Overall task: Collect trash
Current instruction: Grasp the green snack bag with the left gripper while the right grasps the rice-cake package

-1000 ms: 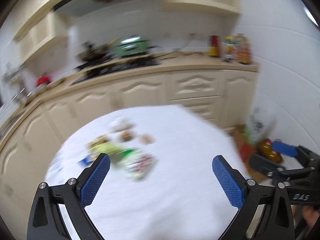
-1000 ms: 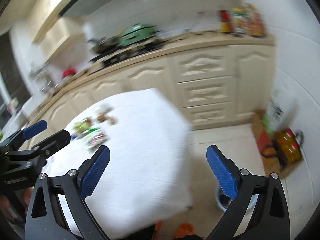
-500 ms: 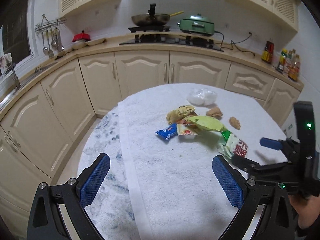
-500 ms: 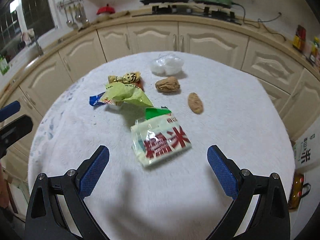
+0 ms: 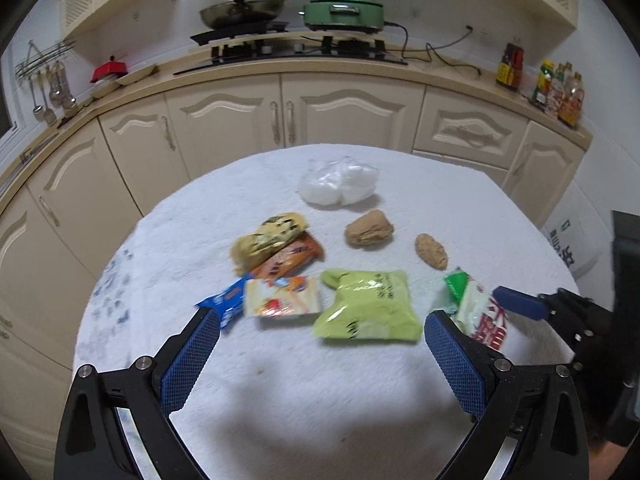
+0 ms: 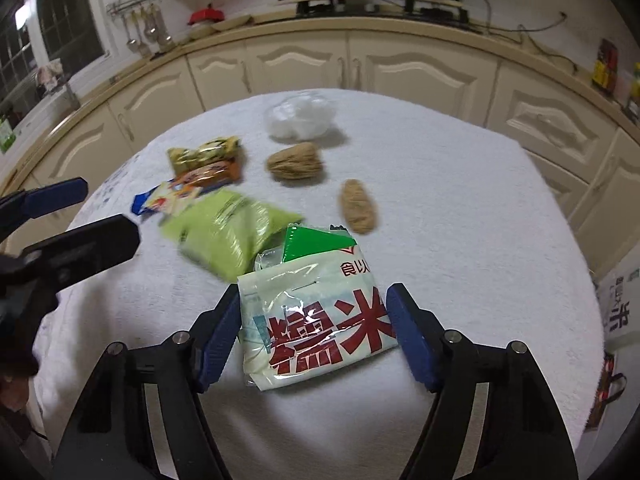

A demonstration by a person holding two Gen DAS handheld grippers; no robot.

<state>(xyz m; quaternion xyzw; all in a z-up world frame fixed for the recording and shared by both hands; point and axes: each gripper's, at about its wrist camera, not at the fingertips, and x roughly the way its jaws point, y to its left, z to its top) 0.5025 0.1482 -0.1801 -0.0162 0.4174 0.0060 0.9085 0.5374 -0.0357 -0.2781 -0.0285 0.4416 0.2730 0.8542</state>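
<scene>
Trash lies on a round table with a white cloth (image 5: 280,392). A white rice bag with red characters (image 6: 320,320) sits between the fingers of my right gripper (image 6: 312,328), which is narrowed around it, pads at its edges; contact is unclear. The bag also shows in the left wrist view (image 5: 480,312). My left gripper (image 5: 320,360) is open and empty, just short of a lime green wrapper (image 5: 368,308) and a white-orange wrapper (image 5: 282,296). Farther back lie a yellow packet (image 5: 268,240), two brown lumps (image 5: 370,234) (image 5: 431,251) and a clear plastic bag (image 5: 340,186).
Cream kitchen cabinets (image 5: 320,112) curve behind the table, with a stove, wok (image 5: 240,10) and green cooker (image 5: 344,10) on the counter. Bottles (image 5: 556,88) stand at the right end. A white printed bag (image 6: 618,308) stands on the floor right of the table.
Both grippers have swung from the cabinets down toward the table and moved in on the trash. The right gripper has narrowed around the rice bag. The left stays open.
</scene>
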